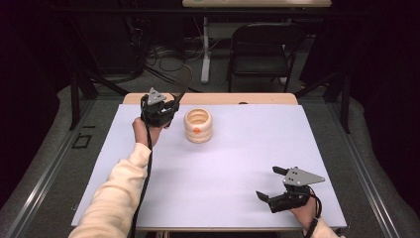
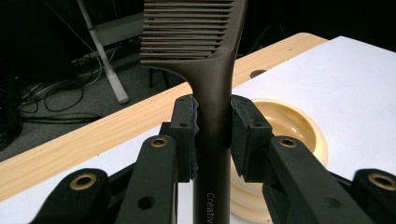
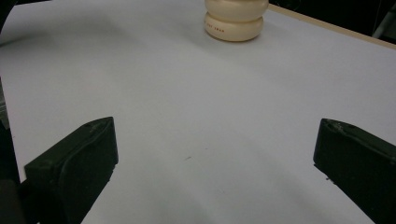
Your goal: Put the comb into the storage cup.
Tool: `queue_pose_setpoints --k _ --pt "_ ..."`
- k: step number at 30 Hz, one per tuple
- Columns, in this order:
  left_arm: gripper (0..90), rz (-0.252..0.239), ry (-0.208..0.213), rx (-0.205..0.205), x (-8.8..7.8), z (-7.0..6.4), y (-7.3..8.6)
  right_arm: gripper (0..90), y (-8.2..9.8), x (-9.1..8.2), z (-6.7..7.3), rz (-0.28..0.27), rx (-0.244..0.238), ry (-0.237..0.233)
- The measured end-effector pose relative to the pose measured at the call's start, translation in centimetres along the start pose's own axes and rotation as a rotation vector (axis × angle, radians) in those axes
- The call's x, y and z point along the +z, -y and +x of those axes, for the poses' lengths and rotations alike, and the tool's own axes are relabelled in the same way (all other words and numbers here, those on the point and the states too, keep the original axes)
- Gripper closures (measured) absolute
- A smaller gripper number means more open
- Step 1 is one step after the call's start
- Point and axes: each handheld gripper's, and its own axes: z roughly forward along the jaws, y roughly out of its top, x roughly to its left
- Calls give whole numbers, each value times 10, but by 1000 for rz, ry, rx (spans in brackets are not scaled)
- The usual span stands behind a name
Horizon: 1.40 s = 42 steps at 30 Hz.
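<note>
My left gripper [image 2: 212, 123] is shut on the handle of a dark brown comb [image 2: 212, 70], whose teeth point up and away. In the high view that gripper [image 1: 161, 113] is raised at the table's far left, just left of a cream ribbed cup [image 1: 198, 125]. The cup's open mouth [image 2: 285, 123] lies right behind the jaws. My right gripper [image 1: 271, 184] rests near the front right of the table, jaws wide open with nothing between them. Its own view has the cup [image 3: 236, 18] far ahead across bare white surface.
A white mat [image 1: 223, 163] covers the table, with a wooden edge [image 1: 213, 98] at the far side. Beyond it stand a black chair [image 1: 262, 49] and a white table leg [image 1: 205, 49], with cables on the floor.
</note>
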Motion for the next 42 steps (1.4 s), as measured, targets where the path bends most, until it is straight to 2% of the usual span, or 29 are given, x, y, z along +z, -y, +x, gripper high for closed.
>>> queue_pose_setpoints --k 30,42 --pt "723 -41 18 17 10 -10 -19 0 0 0 0 1 3 -4" --pt "723 -33 33 25 16 -13 -23 0 0 0 -1 3 2 -4"
